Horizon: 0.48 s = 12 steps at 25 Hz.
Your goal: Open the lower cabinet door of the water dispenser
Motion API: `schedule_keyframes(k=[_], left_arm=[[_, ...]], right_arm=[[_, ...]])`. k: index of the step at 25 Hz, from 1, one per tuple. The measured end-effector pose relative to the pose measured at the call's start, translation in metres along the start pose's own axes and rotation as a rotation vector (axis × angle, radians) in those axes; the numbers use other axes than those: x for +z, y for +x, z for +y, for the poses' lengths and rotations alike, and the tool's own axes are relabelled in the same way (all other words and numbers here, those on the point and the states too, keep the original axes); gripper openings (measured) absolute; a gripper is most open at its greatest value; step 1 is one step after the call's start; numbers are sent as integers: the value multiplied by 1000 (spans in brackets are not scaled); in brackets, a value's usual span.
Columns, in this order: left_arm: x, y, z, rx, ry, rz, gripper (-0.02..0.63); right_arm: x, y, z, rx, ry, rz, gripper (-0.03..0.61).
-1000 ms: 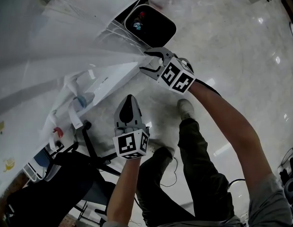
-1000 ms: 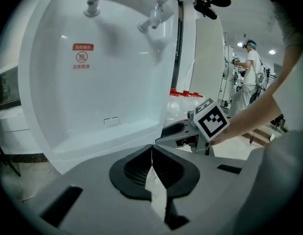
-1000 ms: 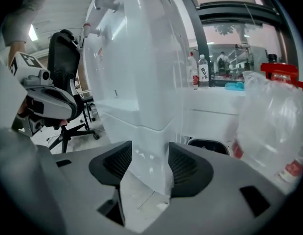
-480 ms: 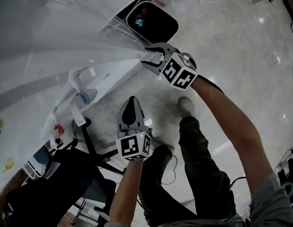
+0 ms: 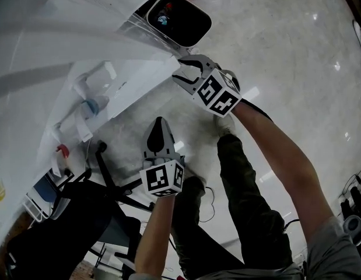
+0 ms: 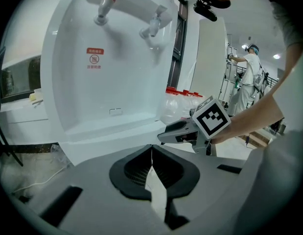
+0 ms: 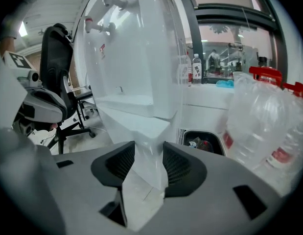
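Observation:
The white water dispenser stands at the upper left of the head view, its red and blue taps above the drip recess. My right gripper is at the front corner of its lower cabinet. In the right gripper view the white door edge fills the gap between the closing jaws of that gripper, touching both pads. My left gripper hangs lower, in front of the dispenser and apart from it, shut with nothing in it.
A dark-lined waste bin sits beside the dispenser. A black office chair stands at the lower left. Large clear water bottles with red caps crowd the right side. A person works far behind. My legs and a shoe are below.
The right gripper's jaws have drawn in around the door's corner. The left gripper has stayed shut and shifted only slightly.

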<state>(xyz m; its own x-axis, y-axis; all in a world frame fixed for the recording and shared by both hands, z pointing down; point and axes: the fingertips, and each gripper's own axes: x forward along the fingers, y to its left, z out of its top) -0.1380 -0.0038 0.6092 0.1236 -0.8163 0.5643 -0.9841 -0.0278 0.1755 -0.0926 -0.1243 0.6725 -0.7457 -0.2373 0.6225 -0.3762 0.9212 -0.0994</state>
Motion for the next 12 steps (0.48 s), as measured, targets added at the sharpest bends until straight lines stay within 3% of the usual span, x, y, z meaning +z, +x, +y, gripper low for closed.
schedule_keyframes(k=[8, 12], left_arm=[[-13, -24, -9, -11, -22, -15, 9], [-17, -31, -14, -70, 70, 3, 12]], right_arm=[[-22, -23, 29, -68, 61, 6, 155], [-35, -37, 53, -80, 76, 8, 150]])
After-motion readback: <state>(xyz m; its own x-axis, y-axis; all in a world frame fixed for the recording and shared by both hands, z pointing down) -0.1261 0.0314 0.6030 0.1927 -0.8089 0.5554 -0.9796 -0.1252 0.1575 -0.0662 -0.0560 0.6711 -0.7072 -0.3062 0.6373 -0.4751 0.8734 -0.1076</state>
